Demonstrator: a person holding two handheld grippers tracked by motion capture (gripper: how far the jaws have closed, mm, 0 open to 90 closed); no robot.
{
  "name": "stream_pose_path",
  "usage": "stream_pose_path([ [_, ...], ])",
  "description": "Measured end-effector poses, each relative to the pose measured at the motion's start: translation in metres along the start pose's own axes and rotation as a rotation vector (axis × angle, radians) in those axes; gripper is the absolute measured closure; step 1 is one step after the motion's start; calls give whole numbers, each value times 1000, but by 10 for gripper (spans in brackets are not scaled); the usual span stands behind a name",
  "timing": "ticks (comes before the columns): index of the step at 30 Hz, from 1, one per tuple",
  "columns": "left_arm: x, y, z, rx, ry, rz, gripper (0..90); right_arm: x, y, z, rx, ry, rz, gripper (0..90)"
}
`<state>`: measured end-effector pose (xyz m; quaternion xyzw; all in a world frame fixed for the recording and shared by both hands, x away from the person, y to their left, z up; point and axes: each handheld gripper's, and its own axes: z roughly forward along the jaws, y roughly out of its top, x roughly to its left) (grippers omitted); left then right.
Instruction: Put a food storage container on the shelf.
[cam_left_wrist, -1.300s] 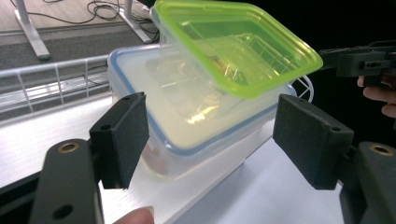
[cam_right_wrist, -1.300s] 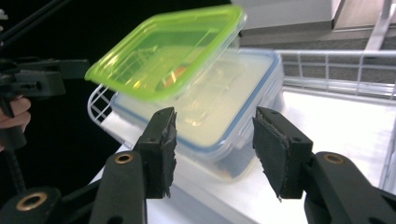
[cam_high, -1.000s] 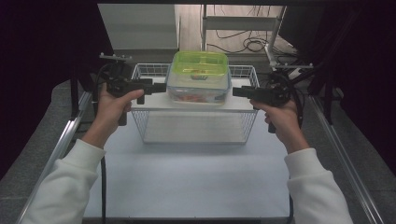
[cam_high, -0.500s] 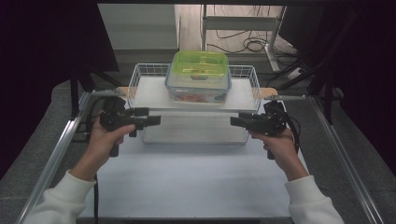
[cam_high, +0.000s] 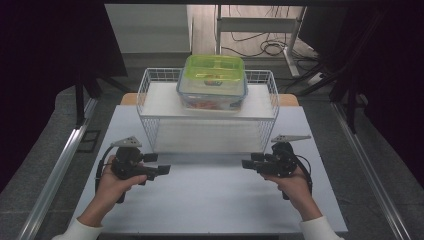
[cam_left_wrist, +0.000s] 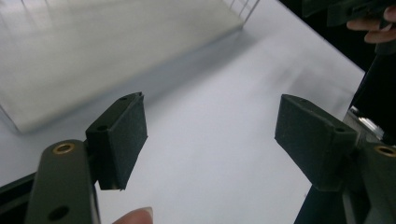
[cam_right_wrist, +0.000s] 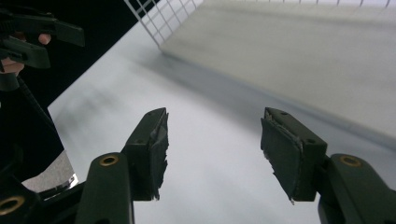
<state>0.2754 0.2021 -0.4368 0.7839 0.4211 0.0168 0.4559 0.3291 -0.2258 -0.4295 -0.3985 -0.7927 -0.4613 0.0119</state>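
A clear food box with a green lid (cam_high: 212, 82) rests on the white top shelf of a wire basket rack (cam_high: 150, 102) at the far middle of the table. My left gripper (cam_high: 161, 169) hovers low over the near left of the white table, open, nothing between its jaws (cam_left_wrist: 210, 135). My right gripper (cam_high: 247, 163) is level with it at the near right, also open and empty (cam_right_wrist: 212, 149). Both point inward at each other, well in front of the rack. In each gripper view the other hand's gripper appears at an upper corner.
The white table (cam_high: 210, 200) stretches between the two grippers and toward the near edge. Metal rails (cam_high: 60, 165) run along both sides. Cables (cam_high: 260, 47) lie on the floor behind the rack.
Both grippers have drawn back from beside the food box on the rack, down and toward the near edge. The box stays on the shelf.
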Motion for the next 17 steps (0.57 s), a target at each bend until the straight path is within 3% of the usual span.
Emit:
stream_pose_path([
  [9, 1, -8, 11, 26, -7, -2, 246, 0, -8, 13, 37, -12, -15, 405],
  [17, 6, -15, 14, 32, -12, -22, 246, -3, -15, 16, 19, -2, -6, 370],
])
